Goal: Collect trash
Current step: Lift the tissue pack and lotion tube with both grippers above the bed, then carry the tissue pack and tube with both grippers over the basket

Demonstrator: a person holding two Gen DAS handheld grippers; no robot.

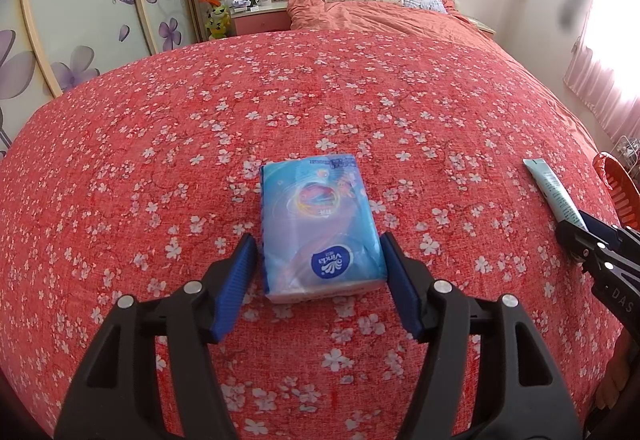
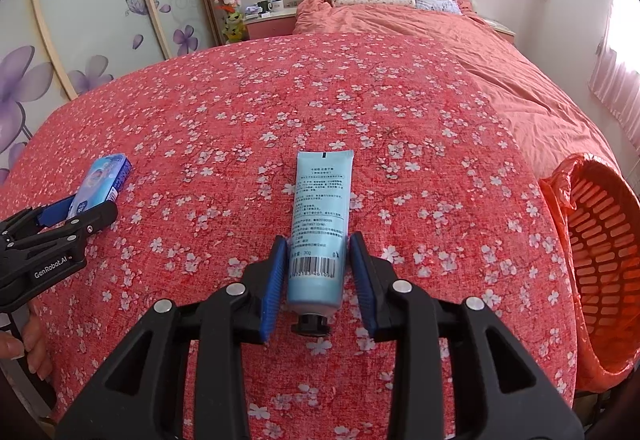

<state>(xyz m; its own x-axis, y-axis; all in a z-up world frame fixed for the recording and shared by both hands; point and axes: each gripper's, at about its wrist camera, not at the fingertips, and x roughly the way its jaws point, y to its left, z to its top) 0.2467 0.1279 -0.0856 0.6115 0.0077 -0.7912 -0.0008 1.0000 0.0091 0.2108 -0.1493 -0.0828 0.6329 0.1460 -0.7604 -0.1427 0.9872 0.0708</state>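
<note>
both tongs sit at the pick-up step w/ nothing gripped yet: the left gripper (image 1: pixel 320 260) stands open astride the tissue pack (image 1: pixel 320 224) on the bed cover (image 1: pixel 160 160), small gaps each side, and the right gripper (image 2: pixel 318 264) is about half open around the tube (image 2: pixel 320 224), pads just beside it, not pressing. next, by the look of it, each needs to squeeze shut, lift, then carry over to the orange basket (image 2: pixel 600 248) at the bed's right edge.
</note>
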